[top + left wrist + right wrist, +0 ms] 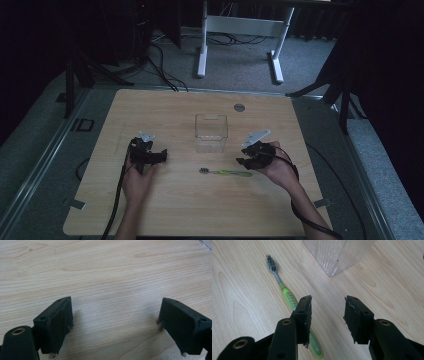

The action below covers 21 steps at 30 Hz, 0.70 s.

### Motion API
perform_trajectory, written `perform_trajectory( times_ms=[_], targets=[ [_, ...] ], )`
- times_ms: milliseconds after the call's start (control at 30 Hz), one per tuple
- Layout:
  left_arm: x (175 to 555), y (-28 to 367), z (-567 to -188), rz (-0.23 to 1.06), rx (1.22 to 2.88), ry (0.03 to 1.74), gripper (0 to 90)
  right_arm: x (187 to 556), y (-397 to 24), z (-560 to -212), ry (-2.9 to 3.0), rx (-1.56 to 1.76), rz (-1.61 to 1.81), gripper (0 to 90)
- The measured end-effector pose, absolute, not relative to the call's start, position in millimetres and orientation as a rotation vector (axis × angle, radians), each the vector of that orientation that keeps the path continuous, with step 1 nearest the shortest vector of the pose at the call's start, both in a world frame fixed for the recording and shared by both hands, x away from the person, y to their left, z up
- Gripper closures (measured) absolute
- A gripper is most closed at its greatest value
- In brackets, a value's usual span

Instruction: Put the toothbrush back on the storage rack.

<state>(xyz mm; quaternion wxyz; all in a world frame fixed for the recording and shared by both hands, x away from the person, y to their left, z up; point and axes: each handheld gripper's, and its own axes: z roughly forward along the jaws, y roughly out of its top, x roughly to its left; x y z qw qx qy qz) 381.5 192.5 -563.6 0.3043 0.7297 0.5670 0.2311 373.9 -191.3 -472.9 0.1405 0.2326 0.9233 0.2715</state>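
Observation:
A green and grey toothbrush [226, 173] lies flat on the wooden table [190, 210], bristle head to the left. A clear square plastic container [211, 132] stands upright just behind it. My right gripper [246, 160] hovers by the toothbrush's handle end, open; in the right gripper view the toothbrush [287, 295] runs under the left jaw and the container [337, 255] rises ahead. My left gripper [159, 156] rests on the table's left half, open, with bare wood between its jaws [115, 322].
A round metal cap [239, 107] is set into the table near the far edge. A white desk frame [240, 35] and cables stand on the floor beyond. Dark tripod legs flank the table at both sides.

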Motion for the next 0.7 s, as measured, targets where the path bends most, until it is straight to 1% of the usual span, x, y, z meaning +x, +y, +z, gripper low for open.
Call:
perform_trajectory(
  times_ms=[433, 567, 700],
  targets=[
    [381.5, 192.5, -563.6, 0.612, 1.933, 1.502, 12.7, 374.6, -184.7, -470.3, 2.691, 0.622, 0.758, 57.2],
    [381.5, 192.5, -563.6, 0.612, 1.933, 1.502, 12.7, 374.3, -182.5, -470.2, 2.708, 0.602, 0.751, 59.6],
    [381.5, 192.5, -563.6, 0.612, 1.933, 1.502, 12.7, 373.9, -181.0, -469.7, 2.718, 0.587, 0.742, 59.6]
  ],
)
